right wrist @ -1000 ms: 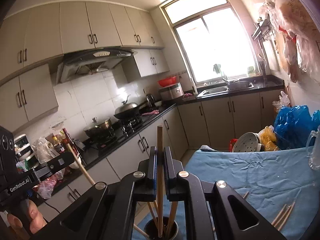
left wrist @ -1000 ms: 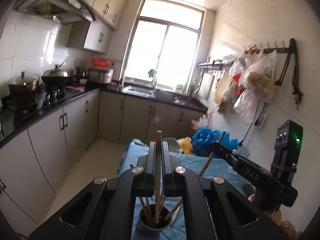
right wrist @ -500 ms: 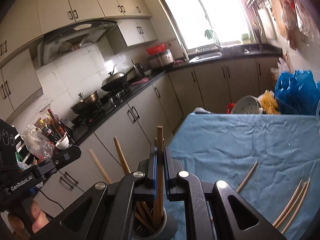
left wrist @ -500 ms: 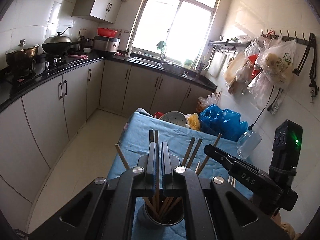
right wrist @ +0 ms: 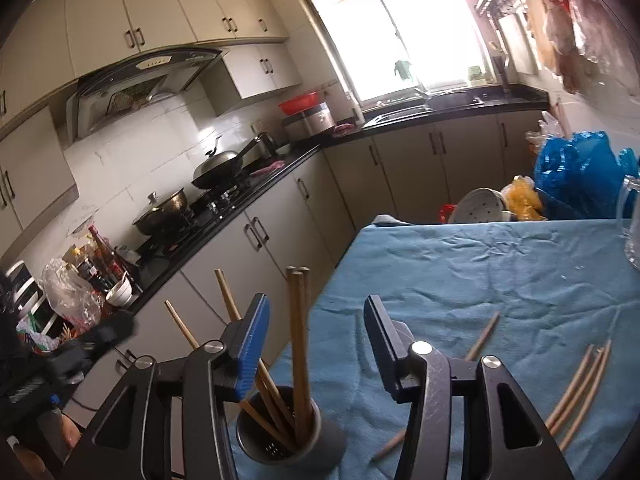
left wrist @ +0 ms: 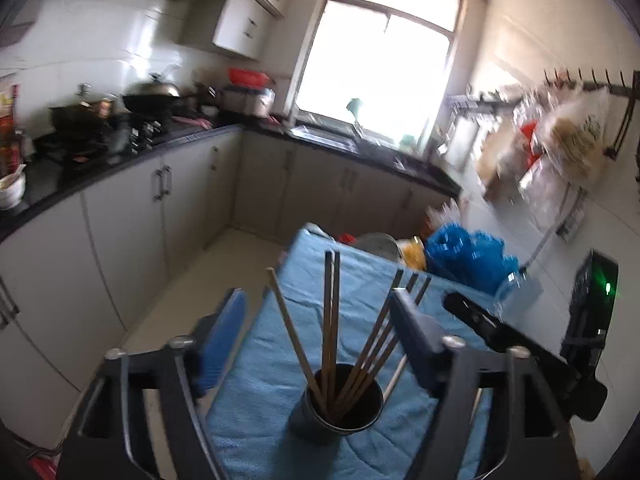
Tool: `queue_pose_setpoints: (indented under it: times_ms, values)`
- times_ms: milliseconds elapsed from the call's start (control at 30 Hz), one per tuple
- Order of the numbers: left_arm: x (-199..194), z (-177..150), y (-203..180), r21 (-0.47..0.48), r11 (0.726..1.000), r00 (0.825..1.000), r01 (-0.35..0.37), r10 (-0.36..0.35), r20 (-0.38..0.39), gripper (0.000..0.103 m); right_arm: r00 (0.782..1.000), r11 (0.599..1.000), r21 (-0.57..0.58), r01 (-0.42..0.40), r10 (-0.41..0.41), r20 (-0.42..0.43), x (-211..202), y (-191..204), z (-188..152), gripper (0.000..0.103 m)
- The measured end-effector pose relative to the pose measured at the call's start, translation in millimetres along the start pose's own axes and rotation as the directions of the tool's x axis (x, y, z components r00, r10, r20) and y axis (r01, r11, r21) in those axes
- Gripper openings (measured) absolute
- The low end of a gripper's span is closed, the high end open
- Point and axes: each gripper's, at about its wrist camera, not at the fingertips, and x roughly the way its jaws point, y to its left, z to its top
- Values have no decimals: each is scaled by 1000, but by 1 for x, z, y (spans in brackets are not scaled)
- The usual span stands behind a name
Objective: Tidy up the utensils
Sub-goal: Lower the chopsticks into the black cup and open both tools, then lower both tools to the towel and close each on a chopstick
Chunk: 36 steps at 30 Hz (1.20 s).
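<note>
A dark round utensil cup [left wrist: 338, 410] stands on the blue cloth [left wrist: 360, 280] and holds several wooden chopsticks [left wrist: 331, 320]. My left gripper [left wrist: 320, 316] is open above and around the cup, jaws wide, holding nothing. In the right wrist view the same cup [right wrist: 288, 436] with chopsticks [right wrist: 298, 332] sits at lower left. My right gripper [right wrist: 316, 332] is open and empty over it. Loose chopsticks [right wrist: 580, 388] lie on the cloth at right, one more [right wrist: 482, 334] nearer the middle. The right gripper's body [left wrist: 520, 344] shows in the left wrist view.
A clear glass mug [right wrist: 632, 228] stands at the cloth's right edge. Blue plastic bags [right wrist: 580, 172] and a white colander [right wrist: 480, 206] lie beyond the table's far end. Kitchen cabinets and a stove with pots [right wrist: 216, 168] run along the left. The table's left edge drops to the floor.
Both grippers were shut on a chopstick each over the cup. Both have opened wide and the chopsticks now stand in the cup. Both cameras have tilted down.
</note>
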Motion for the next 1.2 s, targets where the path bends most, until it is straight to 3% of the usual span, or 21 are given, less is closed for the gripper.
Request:
queue_pose_setpoints:
  times_ms: [133, 300, 467, 633, 700, 767, 933, 1067, 1200]
  values:
    - [-22, -7, -13, 12, 1000, 999, 6, -6, 33, 84, 999, 999, 16, 40, -40, 8, -28, -18, -9, 60]
    - [-32, -24, -44, 75, 995, 998, 58, -58, 1, 84, 991, 991, 28, 133, -133, -3, -68, -57, -31, 63]
    - [-21, -53, -81, 114, 986, 990, 122, -112, -88, 84, 966, 961, 102, 258, -254, -51, -109, -122, -61, 63]
    - [13, -89, -127, 167, 964, 959, 206, -164, -231, 84, 941, 930, 162, 331, -313, -124, -130, -177, -88, 63]
    - [33, -105, -147, 200, 953, 945, 227, -166, -283, 84, 937, 926, 176, 333, -305, -170, -130, -196, -100, 62]
    - [52, -121, -162, 235, 943, 933, 237, -153, -326, 84, 938, 929, 184, 320, -282, -204, -124, -208, -108, 48]
    - [99, -149, -179, 219, 944, 898, 247, -138, -418, 84, 937, 944, 175, 279, -227, -267, -92, -220, -115, 46]
    - [123, -156, -183, 221, 950, 894, 221, -106, -435, 83, 922, 946, 135, 294, -243, -303, -60, -221, -111, 44]
    - [144, -156, -189, 227, 949, 884, 218, -93, -458, 83, 864, 923, 30, 383, -347, -366, -27, -222, -110, 31]
